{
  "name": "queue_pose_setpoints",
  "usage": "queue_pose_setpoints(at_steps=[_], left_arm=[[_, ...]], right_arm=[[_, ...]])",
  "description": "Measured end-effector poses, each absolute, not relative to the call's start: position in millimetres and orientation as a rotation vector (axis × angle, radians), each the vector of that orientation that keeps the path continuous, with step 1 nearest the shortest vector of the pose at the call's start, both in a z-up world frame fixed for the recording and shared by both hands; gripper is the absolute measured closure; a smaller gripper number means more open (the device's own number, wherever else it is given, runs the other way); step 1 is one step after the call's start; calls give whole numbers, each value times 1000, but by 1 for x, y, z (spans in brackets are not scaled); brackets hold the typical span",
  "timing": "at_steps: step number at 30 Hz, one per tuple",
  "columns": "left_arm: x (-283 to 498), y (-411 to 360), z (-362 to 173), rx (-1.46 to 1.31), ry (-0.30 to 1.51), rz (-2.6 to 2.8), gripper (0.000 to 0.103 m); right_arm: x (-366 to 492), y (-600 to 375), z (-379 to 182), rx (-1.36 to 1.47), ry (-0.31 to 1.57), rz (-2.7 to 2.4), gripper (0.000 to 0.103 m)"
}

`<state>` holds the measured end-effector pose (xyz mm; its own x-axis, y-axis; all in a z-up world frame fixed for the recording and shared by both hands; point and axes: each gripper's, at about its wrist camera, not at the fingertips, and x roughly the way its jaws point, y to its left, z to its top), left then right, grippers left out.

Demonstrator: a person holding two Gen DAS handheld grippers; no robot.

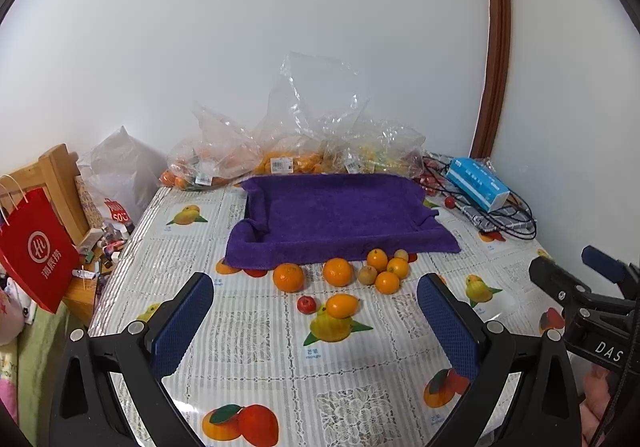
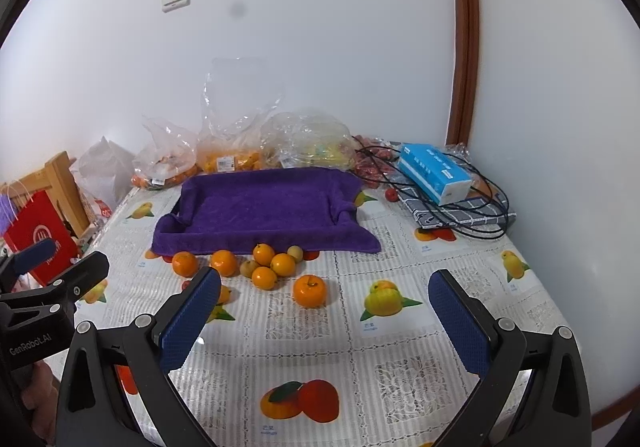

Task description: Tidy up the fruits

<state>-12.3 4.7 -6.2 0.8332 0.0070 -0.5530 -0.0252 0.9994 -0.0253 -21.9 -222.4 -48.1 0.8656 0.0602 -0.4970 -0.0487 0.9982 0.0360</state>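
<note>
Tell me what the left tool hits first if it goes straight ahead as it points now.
Probably the oval orange fruit lying on the fruit-print tablecloth, between the open left tool fingers; the small red fruit sits beside it. Depth is uncertain.

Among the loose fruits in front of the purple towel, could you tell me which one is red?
The small red fruit, alone in that colour. It sits on the tablecloth just left of the oval orange fruit; the others are orange or dull yellow-green.
</note>
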Motion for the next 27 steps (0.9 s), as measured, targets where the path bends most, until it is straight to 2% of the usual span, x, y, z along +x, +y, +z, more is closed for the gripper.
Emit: queue_pose_setpoints(at_steps=[3, 16, 21, 27], left_arm=[[-16, 7, -5, -43, 542, 33, 1], [-4, 16, -16, -34, 565, 65, 1], [14, 31, -31, -99, 621, 40, 1], [37, 46, -61, -131, 680, 79, 2]], right_arm=[[-20, -220, -49, 4, 533, 76, 1], [-9, -220, -69, 17, 550, 84, 0], [-2, -227, -77, 70, 515, 113, 0], [22, -231, -100, 70, 565, 111, 1]])
